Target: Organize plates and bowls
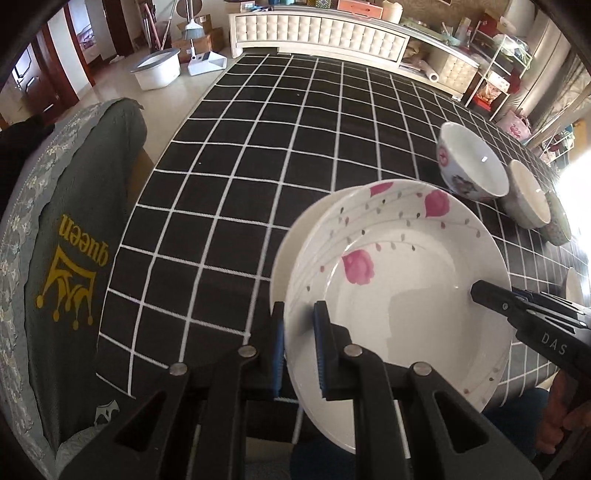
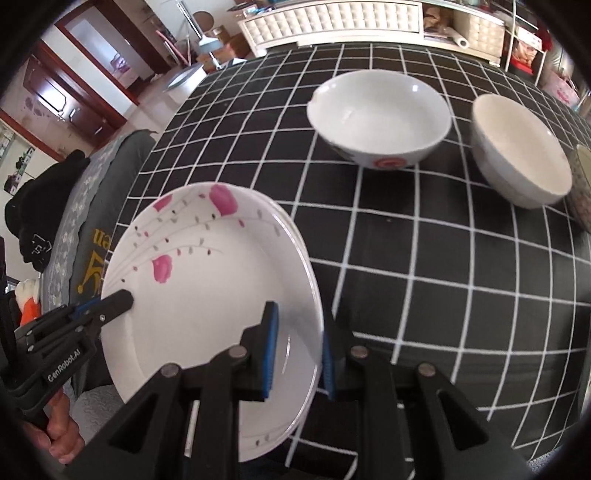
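A white plate with pink flowers [image 1: 399, 280] [image 2: 207, 295] lies on top of another white plate [image 1: 291, 236] above the near edge of the table. My left gripper [image 1: 299, 347] grips the stack's left rim, one finger above and one below. My right gripper [image 2: 299, 350] grips the opposite rim the same way; its finger shows in the left wrist view [image 1: 491, 295]. Three bowls stand beyond: a flowered white bowl [image 1: 472, 166] [image 2: 380, 118], a cream bowl [image 1: 528, 195] [image 2: 521, 151], and a patterned bowl [image 1: 559, 221] [image 2: 583, 184] at the right.
The table has a black cloth with a white grid [image 1: 277, 147] [image 2: 443, 258]. A grey chair back with a gold "queen" print [image 1: 74, 258] stands at the table's left. A white basin [image 1: 157, 68] sits on the floor beyond. A white cabinet [image 1: 317, 29] lines the far wall.
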A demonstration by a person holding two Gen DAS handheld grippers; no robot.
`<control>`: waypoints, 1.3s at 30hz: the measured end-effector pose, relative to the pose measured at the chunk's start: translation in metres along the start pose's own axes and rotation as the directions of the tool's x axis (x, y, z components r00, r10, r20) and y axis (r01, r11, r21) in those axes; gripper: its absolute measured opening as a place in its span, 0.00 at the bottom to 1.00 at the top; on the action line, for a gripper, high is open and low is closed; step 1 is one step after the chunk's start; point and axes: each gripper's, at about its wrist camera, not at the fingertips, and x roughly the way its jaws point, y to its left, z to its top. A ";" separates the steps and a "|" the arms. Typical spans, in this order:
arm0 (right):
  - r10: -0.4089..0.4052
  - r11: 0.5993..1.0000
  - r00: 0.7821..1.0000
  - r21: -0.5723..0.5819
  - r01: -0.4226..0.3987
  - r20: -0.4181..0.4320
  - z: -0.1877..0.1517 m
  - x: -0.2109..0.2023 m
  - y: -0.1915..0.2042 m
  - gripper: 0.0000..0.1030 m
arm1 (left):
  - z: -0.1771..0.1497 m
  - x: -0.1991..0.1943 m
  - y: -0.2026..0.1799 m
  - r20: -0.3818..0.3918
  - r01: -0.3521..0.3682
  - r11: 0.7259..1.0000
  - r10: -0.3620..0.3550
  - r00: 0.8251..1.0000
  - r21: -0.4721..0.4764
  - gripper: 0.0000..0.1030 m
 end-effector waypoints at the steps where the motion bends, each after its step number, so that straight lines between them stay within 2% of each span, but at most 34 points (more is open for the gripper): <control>1: -0.007 1.000 1.000 -0.001 0.007 -0.001 0.002 0.003 0.001 0.25 | 0.001 0.002 0.001 0.001 0.000 1.000 0.000 1.000 0.001 0.13; 11: -0.047 0.999 0.999 -0.013 0.047 -0.011 0.006 0.013 0.009 0.24 | 0.009 0.019 0.002 -0.002 -0.022 0.999 0.022 1.000 0.027 0.13; 19: -0.100 0.992 0.995 -0.075 0.101 0.013 0.001 0.011 0.015 0.22 | 0.007 0.025 0.004 -0.020 -0.023 0.999 0.023 1.000 0.034 0.13; 21: -0.098 0.992 0.995 -0.081 0.099 0.017 0.000 0.009 0.014 0.22 | 0.005 0.024 0.002 -0.023 -0.043 0.998 0.044 0.999 0.039 0.13; 24: -0.100 0.990 0.994 -0.100 0.104 0.038 -0.002 0.002 0.015 0.22 | 0.002 0.012 -0.004 -0.007 -0.118 0.991 0.118 0.993 0.069 0.13; 28: -0.081 0.990 0.994 -0.113 0.089 0.076 -0.003 -0.017 0.018 0.22 | -0.001 -0.014 -0.016 0.050 -0.168 0.981 0.164 0.985 0.093 0.13; 32: -0.062 0.993 0.991 -0.091 0.073 0.123 -0.011 -0.049 0.009 0.22 | 0.002 -0.041 -0.035 0.075 -0.084 0.993 0.077 0.994 0.087 0.13; 33: -0.064 0.993 0.989 -0.085 0.076 0.136 -0.014 -0.057 0.005 0.22 | 0.002 -0.048 -0.045 0.080 -0.057 0.994 0.049 0.996 0.094 0.16; 35: -0.074 0.994 0.983 -0.067 0.086 0.168 -0.018 -0.077 -0.005 0.23 | 0.002 -0.062 -0.068 0.100 -0.025 0.992 0.013 0.995 0.121 0.20; 39: -0.091 0.995 0.974 -0.014 0.096 0.209 -0.025 -0.113 -0.037 0.23 | -0.001 -0.087 -0.118 0.129 0.033 0.983 -0.056 0.990 0.180 0.22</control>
